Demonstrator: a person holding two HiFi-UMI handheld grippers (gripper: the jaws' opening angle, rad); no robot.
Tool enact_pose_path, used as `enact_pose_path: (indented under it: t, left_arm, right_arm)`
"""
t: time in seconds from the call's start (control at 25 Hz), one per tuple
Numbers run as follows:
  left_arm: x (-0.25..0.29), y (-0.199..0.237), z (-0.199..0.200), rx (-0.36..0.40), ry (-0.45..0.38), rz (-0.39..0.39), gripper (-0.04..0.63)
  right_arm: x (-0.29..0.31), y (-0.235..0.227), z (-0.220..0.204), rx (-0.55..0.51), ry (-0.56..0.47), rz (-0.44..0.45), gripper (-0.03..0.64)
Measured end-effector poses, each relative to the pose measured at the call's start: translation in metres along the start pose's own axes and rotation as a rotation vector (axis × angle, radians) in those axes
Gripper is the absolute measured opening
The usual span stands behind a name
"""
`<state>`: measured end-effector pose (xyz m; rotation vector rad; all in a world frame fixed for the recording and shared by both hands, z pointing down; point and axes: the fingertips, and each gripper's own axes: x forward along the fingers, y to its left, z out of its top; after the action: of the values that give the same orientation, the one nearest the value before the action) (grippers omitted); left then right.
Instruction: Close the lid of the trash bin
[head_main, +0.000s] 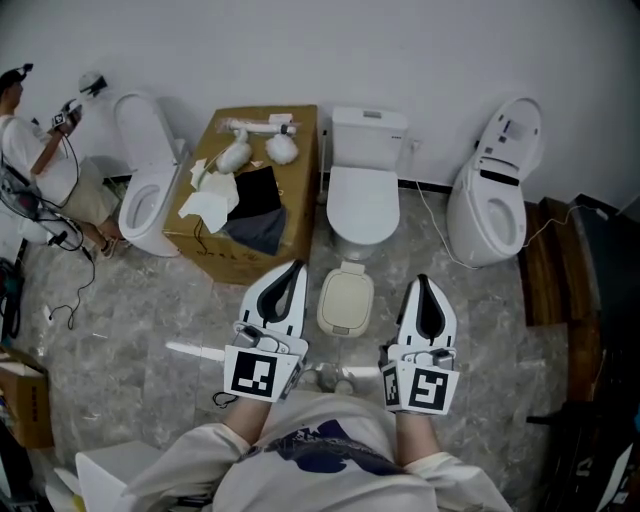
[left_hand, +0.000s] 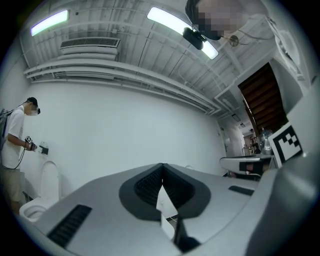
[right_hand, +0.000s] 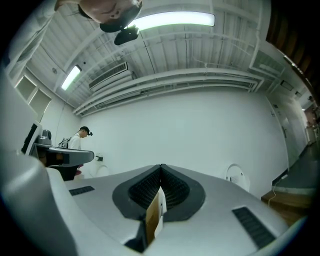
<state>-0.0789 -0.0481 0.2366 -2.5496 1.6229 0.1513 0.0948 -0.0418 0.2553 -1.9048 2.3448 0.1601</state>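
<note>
Trash bin lid (head_main: 345, 300) lies shut, so we judge the task done; our left hand-held gripper (head_main: 293, 267) and right hand-held gripper (head_main: 424, 282) are closed, empty.

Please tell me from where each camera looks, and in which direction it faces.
Head view: on the person's head, facing steeply down at floor, trash bin and toilet; shows left gripper, right gripper, own shirt.
Left gripper view: rides the left gripper, facing roughly level toward the white wall; shows its shut jaws.
Right gripper view: same from the right gripper; jaws shut too.
Shared: all three show a second person by the wall.
</note>
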Motion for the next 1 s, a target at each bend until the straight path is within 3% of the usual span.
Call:
enact_pose_path:
  t: [1.0]
  left_arm:
    - [0.010,0.004,-0.002,0.008,-0.006,0.018,-0.002]
  right_arm:
    - [0.013,-0.007,-0.002,0.001,-0.007,0.022,0.009]
